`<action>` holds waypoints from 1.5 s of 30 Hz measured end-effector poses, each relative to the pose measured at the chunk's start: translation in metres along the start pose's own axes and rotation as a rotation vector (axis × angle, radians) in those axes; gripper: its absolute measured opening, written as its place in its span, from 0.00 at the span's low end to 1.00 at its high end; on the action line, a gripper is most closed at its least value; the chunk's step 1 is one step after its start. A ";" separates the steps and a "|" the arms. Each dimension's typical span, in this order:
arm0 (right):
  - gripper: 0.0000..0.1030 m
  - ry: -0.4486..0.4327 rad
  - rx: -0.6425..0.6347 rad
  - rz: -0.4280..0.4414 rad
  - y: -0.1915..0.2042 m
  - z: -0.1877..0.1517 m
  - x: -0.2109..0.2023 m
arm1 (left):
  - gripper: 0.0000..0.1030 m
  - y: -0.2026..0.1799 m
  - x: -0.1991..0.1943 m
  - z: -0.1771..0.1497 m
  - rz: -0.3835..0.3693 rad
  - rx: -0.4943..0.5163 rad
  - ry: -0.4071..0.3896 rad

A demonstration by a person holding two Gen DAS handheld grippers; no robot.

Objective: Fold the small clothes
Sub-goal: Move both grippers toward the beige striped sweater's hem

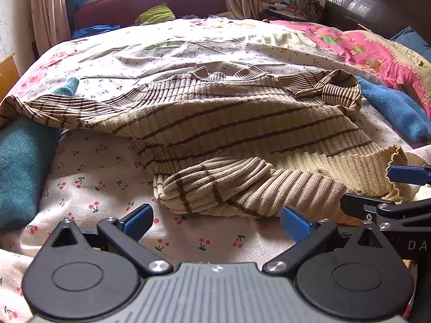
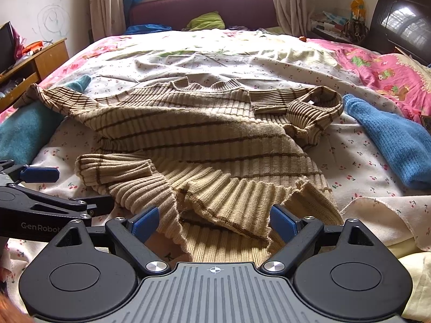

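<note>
Nearest my right camera is the ruffled hem of the striped sweater (image 2: pixel 204 145), bunched and doubled over itself between the spread fingers of the right gripper (image 2: pixel 214 222). Those fingers stand released, with cloth lying in the gap but nothing pinched. My left gripper (image 1: pixel 216 222) is likewise released, hovering over bare cherry-print sheet (image 1: pixel 107 172) just short of a rolled sleeve (image 1: pixel 212 185) that lies across the near left of the sweater.

The sweater itself sprawls across the middle of the bed (image 2: pixel 269 51), collar at the far side, hem near me, one sleeve trailing far left over a teal garment (image 2: pixel 24 132) and the other curled at the far right beside a blue knit (image 2: pixel 393 145).

My worry is the hem. It sits in several overlapping layers, so if I clench the right fingers where they are, I judge I could catch only the top ruffle or one layer of the body, and a lift would then drag the garment askew rather than fold it. The rib knit looks stretchy and slack, likely to sag and slip from a shallow pinch. On the left, closing now would grab sheet, not sleeve, and pull the bedding up with it. The far left sleeve draped on the teal garment may also tug that piece along.
</note>
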State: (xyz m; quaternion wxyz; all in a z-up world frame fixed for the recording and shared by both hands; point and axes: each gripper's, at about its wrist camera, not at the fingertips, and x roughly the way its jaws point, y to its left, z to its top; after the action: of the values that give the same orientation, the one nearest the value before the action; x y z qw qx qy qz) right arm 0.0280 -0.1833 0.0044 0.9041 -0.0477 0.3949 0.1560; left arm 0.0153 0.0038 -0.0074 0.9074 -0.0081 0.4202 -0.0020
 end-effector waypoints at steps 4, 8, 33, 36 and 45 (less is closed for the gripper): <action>0.87 0.002 -0.003 0.000 0.000 0.001 0.002 | 1.00 0.000 0.002 0.001 0.001 0.005 0.001; 0.87 0.010 -0.002 -0.001 0.000 0.002 0.005 | 1.00 0.001 0.005 0.002 -0.004 0.000 0.001; 0.87 0.033 -0.050 0.031 0.001 0.021 0.031 | 1.00 0.014 0.028 0.029 -0.050 0.074 -0.012; 0.87 0.036 -0.057 0.034 0.002 0.022 0.034 | 1.00 0.013 0.032 0.029 -0.058 0.080 0.006; 0.87 0.042 -0.080 0.042 0.003 0.024 0.040 | 1.00 0.013 0.038 0.029 -0.069 0.092 0.026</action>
State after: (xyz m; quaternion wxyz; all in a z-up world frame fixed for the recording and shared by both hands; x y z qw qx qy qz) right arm 0.0694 -0.1655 -0.0086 0.8896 -0.0787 0.4082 0.1893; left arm 0.0624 0.0163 -0.0177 0.9007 0.0193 0.4308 -0.0526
